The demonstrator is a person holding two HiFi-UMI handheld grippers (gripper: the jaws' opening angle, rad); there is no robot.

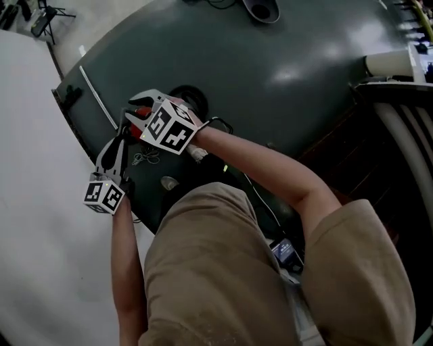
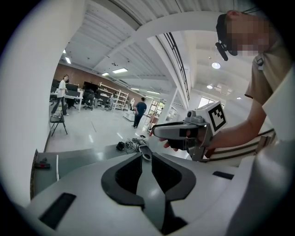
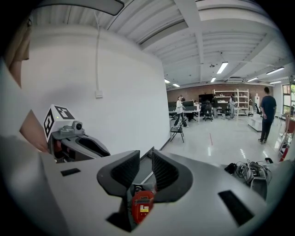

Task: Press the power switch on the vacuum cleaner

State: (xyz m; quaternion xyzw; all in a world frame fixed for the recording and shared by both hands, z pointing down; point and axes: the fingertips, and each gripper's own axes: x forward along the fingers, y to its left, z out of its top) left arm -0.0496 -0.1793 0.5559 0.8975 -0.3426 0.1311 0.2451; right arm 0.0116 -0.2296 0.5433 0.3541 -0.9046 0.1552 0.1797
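Note:
In the head view both grippers are held close together over the dark green floor [image 1: 270, 61]. My right gripper [image 1: 139, 110] points up-left, with a red part [image 1: 140, 115] showing right under its jaws. In the right gripper view that red thing with a label [image 3: 143, 206] shows low through the narrow slit between the jaws of my right gripper [image 3: 146, 161], which stand almost together. I cannot tell whether they touch it. My left gripper [image 1: 122, 135] is just left of it, and in its own view my left gripper [image 2: 146, 156] has its jaws together with nothing held.
A white wall [image 1: 34, 203] runs along the left. A black round object [image 1: 191, 96] lies just beyond the right gripper, and a grey object [image 1: 260, 9] farther off. A black cable bundle [image 3: 249, 170] lies on the floor. A chair [image 3: 176, 131] and people stand far back.

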